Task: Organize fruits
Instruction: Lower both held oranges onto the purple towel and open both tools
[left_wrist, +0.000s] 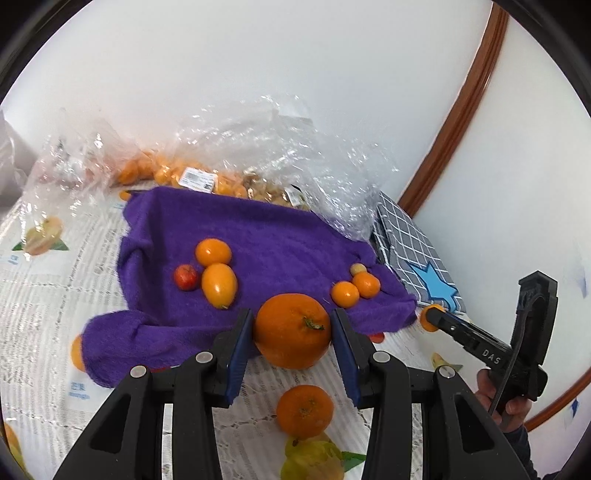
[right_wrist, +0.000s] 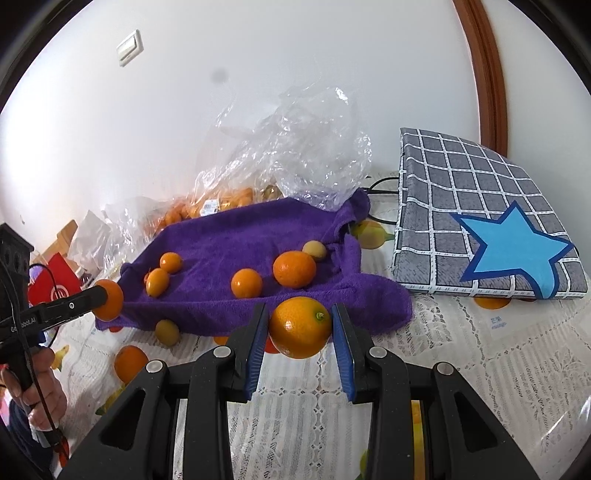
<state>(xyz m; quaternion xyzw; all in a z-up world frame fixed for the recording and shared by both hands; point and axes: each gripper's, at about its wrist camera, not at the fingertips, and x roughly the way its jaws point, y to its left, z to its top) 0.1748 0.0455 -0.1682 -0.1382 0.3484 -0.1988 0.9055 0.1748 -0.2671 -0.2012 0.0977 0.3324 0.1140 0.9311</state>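
Note:
My left gripper (left_wrist: 292, 332) is shut on a large orange (left_wrist: 292, 330) just in front of the purple towel (left_wrist: 258, 236). My right gripper (right_wrist: 300, 328) is shut on a smaller orange (right_wrist: 300, 326) at the towel's (right_wrist: 240, 236) near edge. On the towel lie two kumquats (left_wrist: 218, 282) and a small red fruit (left_wrist: 185, 277) at the left, and two small oranges (left_wrist: 354, 290) with a pale fruit (left_wrist: 357, 268) at the right. In the left wrist view the right gripper (left_wrist: 432, 317) shows at the right; in the right wrist view the left gripper (right_wrist: 105, 299) shows at the left.
A loose orange (left_wrist: 304, 410) lies on the patterned tablecloth (left_wrist: 44, 314) below my left gripper; another (right_wrist: 129, 363) and a pale fruit (right_wrist: 167, 332) lie left of my right gripper. Clear plastic bags of fruit (left_wrist: 221, 173) stand behind the towel. A grey checked box with a blue star (right_wrist: 487, 229) sits at the right by the wall.

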